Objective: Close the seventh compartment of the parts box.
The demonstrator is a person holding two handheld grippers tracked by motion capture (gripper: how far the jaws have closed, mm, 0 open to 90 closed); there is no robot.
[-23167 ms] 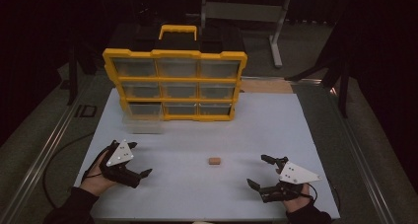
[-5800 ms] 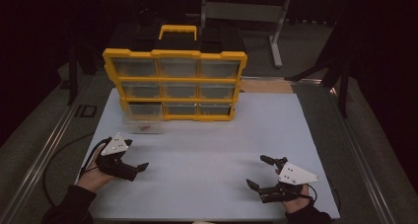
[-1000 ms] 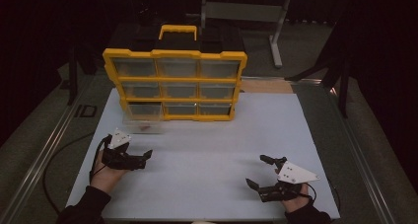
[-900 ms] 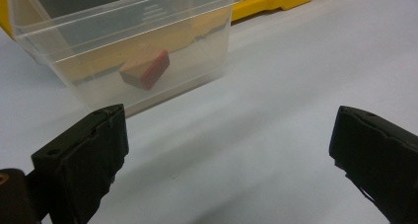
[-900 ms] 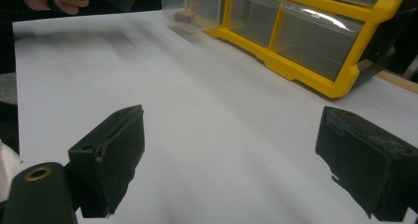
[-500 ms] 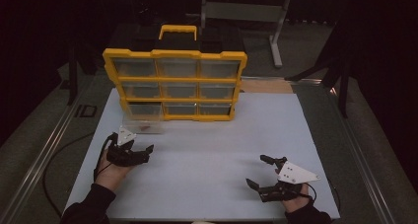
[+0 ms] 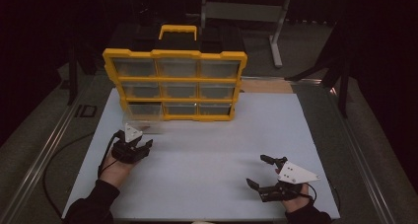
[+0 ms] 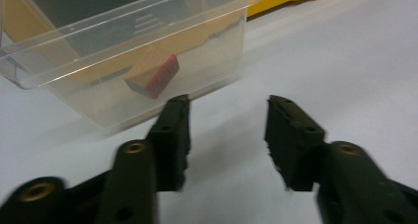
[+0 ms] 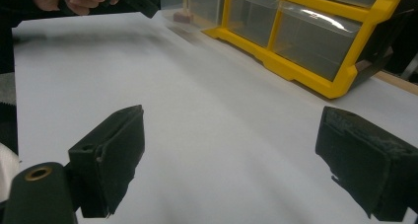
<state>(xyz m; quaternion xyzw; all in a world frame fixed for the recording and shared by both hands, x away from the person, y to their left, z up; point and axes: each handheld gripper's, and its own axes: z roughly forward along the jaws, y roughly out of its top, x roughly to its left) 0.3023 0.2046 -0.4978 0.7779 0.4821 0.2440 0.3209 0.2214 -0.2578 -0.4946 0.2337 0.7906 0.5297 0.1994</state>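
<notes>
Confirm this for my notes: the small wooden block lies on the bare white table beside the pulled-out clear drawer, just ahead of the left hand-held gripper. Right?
Not quite. The wooden block lies inside the clear drawer, not on the bare table; the left gripper view shows it through the drawer's wall. The rest holds: the drawer is pulled out, just ahead of the left hand-held gripper.

Dark lab: white table, stands.

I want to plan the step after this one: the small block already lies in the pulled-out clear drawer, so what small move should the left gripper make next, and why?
Probably ease the left gripper forward against the front wall of the clear drawer and push it toward the yellow organizer. The wooden block lies inside, the drawer stands out on the table, and the fingers, which have just been closing, hold nothing.
</notes>
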